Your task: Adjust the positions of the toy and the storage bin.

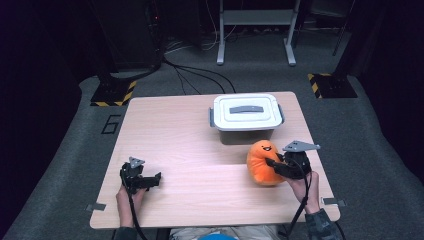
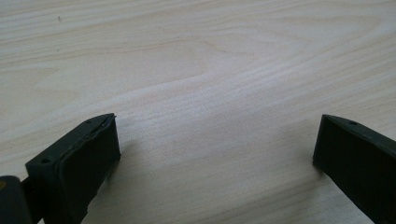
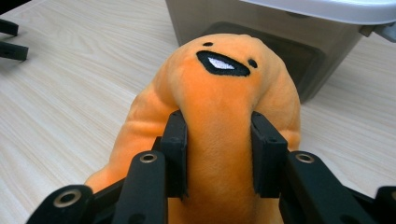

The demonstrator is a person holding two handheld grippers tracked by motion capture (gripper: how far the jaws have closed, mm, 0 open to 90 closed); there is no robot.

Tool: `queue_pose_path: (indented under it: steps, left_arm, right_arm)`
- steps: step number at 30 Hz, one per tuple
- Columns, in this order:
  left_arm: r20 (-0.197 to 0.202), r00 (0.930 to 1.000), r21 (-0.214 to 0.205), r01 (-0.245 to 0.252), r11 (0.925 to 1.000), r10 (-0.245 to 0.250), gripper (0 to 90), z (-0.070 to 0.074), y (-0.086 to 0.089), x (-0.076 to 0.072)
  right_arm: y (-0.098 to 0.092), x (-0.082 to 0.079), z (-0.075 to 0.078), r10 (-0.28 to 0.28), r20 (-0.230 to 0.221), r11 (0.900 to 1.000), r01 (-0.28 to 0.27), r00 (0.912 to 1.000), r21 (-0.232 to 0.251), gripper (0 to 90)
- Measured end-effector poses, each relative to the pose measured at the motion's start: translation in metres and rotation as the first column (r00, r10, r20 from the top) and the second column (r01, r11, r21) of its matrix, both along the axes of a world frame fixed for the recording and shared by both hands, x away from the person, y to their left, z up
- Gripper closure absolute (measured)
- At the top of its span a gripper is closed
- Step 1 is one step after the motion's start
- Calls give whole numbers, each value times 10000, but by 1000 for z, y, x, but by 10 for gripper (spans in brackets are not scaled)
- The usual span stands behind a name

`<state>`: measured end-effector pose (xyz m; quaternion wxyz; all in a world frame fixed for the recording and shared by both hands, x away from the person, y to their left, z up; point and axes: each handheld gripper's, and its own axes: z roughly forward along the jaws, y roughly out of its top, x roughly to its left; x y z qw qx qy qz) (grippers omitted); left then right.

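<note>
An orange plush toy [image 1: 262, 161] with a stitched black mouth stands at the table's right side, just in front of the lidded box [image 1: 246, 117]. My right gripper [image 1: 274, 164] is shut on the plush toy [image 3: 219, 93], its black pads [image 3: 176, 140] pinching the soft middle from both sides. At the table's left front my left gripper [image 1: 156, 180] rests low over bare wood. In the left gripper view its jaws stand wide apart, open, with nothing between the fingers [image 2: 88, 158].
The box is grey with a white clip-on lid and a grey handle [image 1: 245, 108]; its wall [image 3: 261, 42] rises right behind the toy. The wooden table [image 1: 185, 150] ends close to the right hand. Dark floor, cables and a metal stand lie beyond.
</note>
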<state>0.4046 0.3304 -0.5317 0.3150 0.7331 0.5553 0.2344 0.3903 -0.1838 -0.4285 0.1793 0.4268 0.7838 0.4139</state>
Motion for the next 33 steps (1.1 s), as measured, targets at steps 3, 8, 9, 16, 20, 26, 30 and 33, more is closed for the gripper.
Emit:
queue_pose_path:
  steps: [3,8,9,16,20,26,30,33]
  left_arm:
    - [2,10000,1,-1,10000,1,2,0,0,0]
    - [1,10000,1,-1,10000,1,2,0,0,0]
    - [1,10000,1,-1,10000,1,2,0,0,0]
    - [1,10000,1,-1,10000,1,2,0,0,0]
    - [-3,10000,3,0,10000,0,2,0,0,0]
    - [3,10000,1,-3,10000,3,2,0,0,0]
    - [2,10000,-1,-6,10000,6,2,0,0,0]
    - [1,10000,0,-4,10000,4,2,0,0,0]
  right_arm:
    - [-4,0,0,-133,20,9999,133,9999,-31,634]
    - [-10,1,-1,-302,10,9995,302,9995,-69,634]
    - [-10,1,-1,-302,10,9995,302,9995,-69,634]
    - [-19,3,-2,-570,-23,9983,570,9984,-106,634]
    - [-24,4,-2,-717,-9,9974,717,9974,-123,634]
    - [-33,6,-3,-950,-32,9952,949,9955,-224,634]
    - [-37,8,-5,-1110,-55,9935,1109,9938,-248,634]
    - [-39,9,-6,-1168,-71,9928,1165,9931,-272,635]
